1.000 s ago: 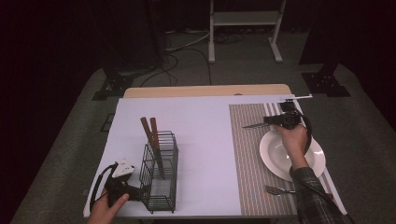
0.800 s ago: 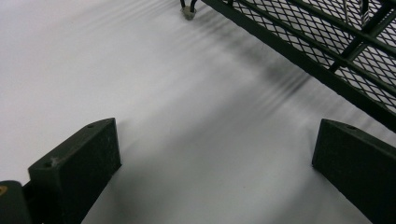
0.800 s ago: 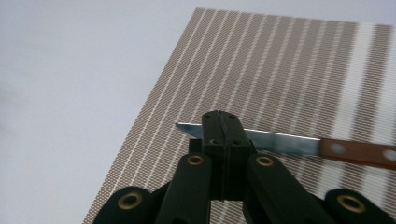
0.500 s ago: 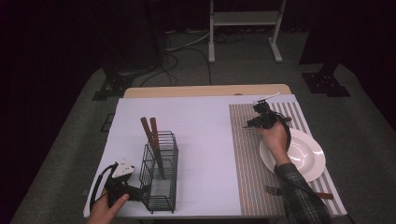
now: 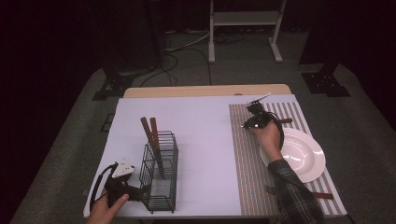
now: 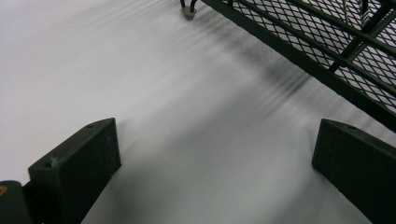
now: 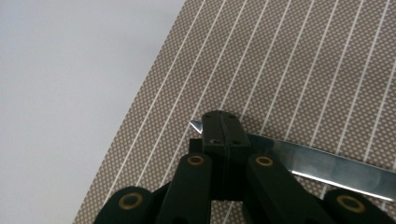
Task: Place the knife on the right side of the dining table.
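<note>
Knife [image 7: 322, 168] pinched near its tip by right gripper [image 5: 254, 122], jaws closed on blade, over striped placemat [image 5: 243, 154] at 11 o'clock of plate [image 5: 303, 158] | left gripper [image 5: 122, 186] wide open, empty, beside wire caddy [image 5: 161, 175] | step: likely carrying knife | next: keep blade level, place gently.

A black wire caddy [image 5: 159, 179] stands near the front left of a white-covered tabletop [image 5: 205, 90], with two wooden-handled utensils [image 5: 150, 135] leaning upright inside it. To the right, a white plate [image 5: 303, 156] sits on a brown striped placemat [image 5: 247, 158], and a fork [image 5: 299, 192] lies near the mat's front edge. Beyond the tabletop, cables [image 5: 187, 51] trail across grey carpet beside a white stand [image 5: 243, 28].
</note>
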Demonstrator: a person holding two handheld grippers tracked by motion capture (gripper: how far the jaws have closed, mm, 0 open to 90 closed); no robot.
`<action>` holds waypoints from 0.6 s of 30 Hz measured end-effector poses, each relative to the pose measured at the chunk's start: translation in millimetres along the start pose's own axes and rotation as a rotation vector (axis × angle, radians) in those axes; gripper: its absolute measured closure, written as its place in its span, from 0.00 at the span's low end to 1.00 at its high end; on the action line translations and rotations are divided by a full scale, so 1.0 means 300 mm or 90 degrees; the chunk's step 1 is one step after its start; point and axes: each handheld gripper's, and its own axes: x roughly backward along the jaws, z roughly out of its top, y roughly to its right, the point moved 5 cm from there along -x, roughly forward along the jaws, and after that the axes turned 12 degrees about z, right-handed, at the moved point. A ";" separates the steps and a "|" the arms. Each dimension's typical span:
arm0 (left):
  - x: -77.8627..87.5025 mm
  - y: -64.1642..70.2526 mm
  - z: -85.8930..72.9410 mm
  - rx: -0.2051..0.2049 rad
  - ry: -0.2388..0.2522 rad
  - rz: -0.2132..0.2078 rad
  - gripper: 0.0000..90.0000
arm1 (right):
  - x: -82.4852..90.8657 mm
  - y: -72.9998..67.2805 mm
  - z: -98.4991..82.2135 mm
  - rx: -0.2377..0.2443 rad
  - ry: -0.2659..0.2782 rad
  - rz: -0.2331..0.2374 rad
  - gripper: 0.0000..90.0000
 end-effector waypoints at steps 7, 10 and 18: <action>0.000 0.000 0.000 0.000 0.000 0.000 0.00 | 0.029 -0.058 -0.011 0.033 0.032 0.013 0.97; 0.000 0.000 0.000 0.000 0.000 0.000 0.00 | 0.049 -0.114 -0.036 0.067 0.054 0.025 0.88; 0.000 0.000 0.000 0.000 0.001 0.000 0.00 | 0.065 -0.278 -0.130 0.173 0.073 0.080 0.50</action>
